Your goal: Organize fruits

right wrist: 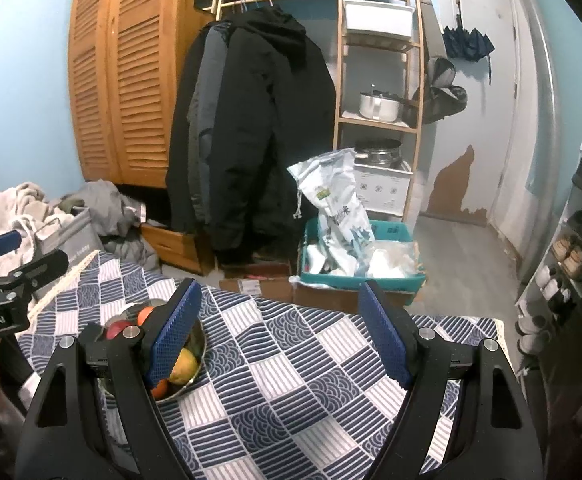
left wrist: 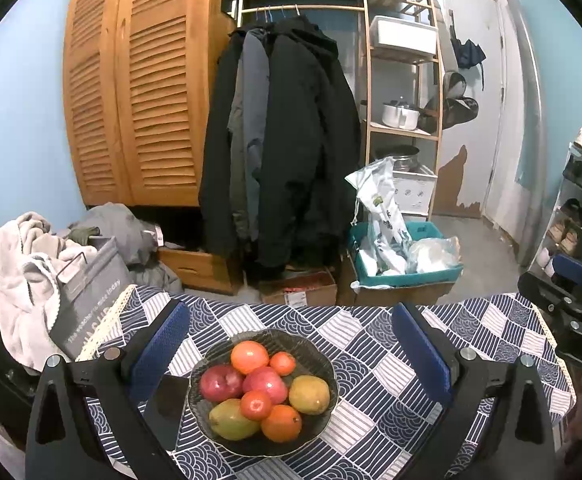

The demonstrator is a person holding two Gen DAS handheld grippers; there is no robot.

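Left gripper (left wrist: 291,354): jaws wide apart, nothing clamped, blue pads (left wrist: 159,350) flanking the fruit bowl (left wrist: 327,364) from above. Bowl: dark glass, resting on the blue-and-white patterned tablecloth (left wrist: 375,416), near the table's left side. Inside, piled touching: two red apples (left wrist: 221,382), two yellow-green mangoes (left wrist: 309,394), one at the right and one at the near left, plus several oranges (left wrist: 249,356) at the far side and near edge. Dark phone (left wrist: 169,404) flat on the cloth, just left of the bowl, touching its rim.

Right gripper (right wrist: 279,334): jaws likewise wide apart, empty, over bare cloth to the right of the bowl; its left pad hiding part of the fruit in the right wrist view.

Beyond the table's far edge: dark coats (left wrist: 287,148) on a rail, louvred wooden doors (left wrist: 139,92) at the left, teal crate (left wrist: 407,268) with bags at the right.
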